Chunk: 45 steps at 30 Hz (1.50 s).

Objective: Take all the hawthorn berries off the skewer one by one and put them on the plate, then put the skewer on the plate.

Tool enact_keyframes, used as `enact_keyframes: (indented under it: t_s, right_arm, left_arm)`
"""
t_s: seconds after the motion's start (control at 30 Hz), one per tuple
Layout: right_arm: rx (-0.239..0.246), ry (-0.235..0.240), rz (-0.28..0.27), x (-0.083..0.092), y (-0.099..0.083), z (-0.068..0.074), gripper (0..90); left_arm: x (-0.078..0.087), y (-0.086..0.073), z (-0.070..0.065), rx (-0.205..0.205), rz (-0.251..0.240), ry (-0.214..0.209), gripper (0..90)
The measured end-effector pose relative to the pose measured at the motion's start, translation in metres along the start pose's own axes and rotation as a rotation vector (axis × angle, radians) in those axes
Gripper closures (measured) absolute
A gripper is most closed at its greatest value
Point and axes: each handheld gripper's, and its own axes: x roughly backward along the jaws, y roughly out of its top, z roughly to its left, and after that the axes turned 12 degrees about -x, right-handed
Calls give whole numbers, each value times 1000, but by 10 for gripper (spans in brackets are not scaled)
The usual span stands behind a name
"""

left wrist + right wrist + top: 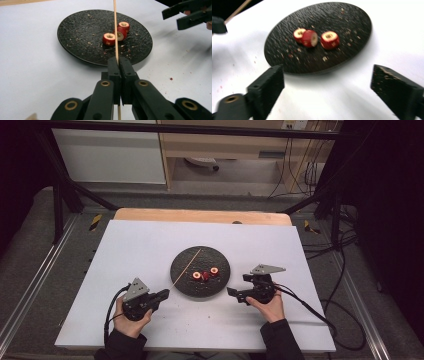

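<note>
A black round plate (187,265) holds three red fruit slices with pale cores (205,275). My left gripper (166,293) sits at the plate's near-left edge, shut on a thin wooden skewer (187,265) that slants up across the plate. In the left gripper view the closed jaws pinch the skewer (115,25) at the gripper tip (118,61), and the stick crosses in front of the slices (109,39). My right gripper (239,285) stands open at the plate's near-right edge. Its own view shows nothing between its fingers (328,75), with the slices (329,39) ahead on the plate (352,17).
The plate rests mid-table on a white sheet (140,245) over a wooden tabletop. Crumbs lie scattered on the plate and sheet. Black cables trail from both grippers toward the near edge. A metal frame, shelving and floor cables stand beyond the table.
</note>
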Motion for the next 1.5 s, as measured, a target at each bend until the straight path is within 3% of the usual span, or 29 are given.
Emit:
enact_keyframes:
  t_s: [0.27,0.67,0.73,1.1,1.5]
  right_arm:
    - [-7,-37,-7,21,-17,-22,19]
    - [-49,-71,-7,44,-36,-42,8]
    - [-38,-71,-10,47,-39,-44,9]
    - [-21,-65,-2,51,-42,-46,10]
    - [-5,-74,9,49,-44,-46,14]
  left_arm:
    - [-2,8,4,8,8,0,883]
    - [-18,35,13,-2,37,12,883]
    - [-22,38,15,-2,46,24,883]
    - [-42,51,24,37,59,32,883]
    - [-70,60,30,63,108,51,883]
